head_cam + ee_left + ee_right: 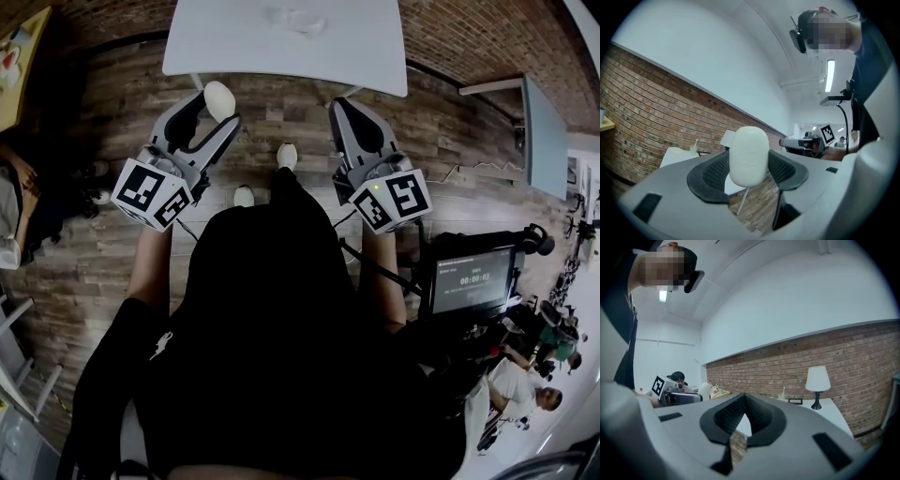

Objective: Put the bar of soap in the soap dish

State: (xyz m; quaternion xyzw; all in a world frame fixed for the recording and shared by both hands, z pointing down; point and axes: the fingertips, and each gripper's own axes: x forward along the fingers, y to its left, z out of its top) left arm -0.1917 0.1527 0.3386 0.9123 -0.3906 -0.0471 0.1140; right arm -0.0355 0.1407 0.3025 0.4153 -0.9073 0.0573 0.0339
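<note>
A white oval bar of soap (219,99) sits clamped between the jaws of my left gripper (217,108), held over the wooden floor just short of the white table (375,56). In the left gripper view the soap (749,156) stands upright between the dark pads, with my left gripper (749,165) shut on it. My right gripper (339,108) hangs alongside, shut and empty; its pads meet at the tips (743,400). A pale shallow object (295,19) lies on the table's far part; I cannot tell whether it is the soap dish.
A lamp (818,380) and a small glass (782,394) stand on the white table by the brick wall. A monitor (472,279) on a stand is at my right. People (525,384) sit at lower right. A desk corner (19,56) is at far left.
</note>
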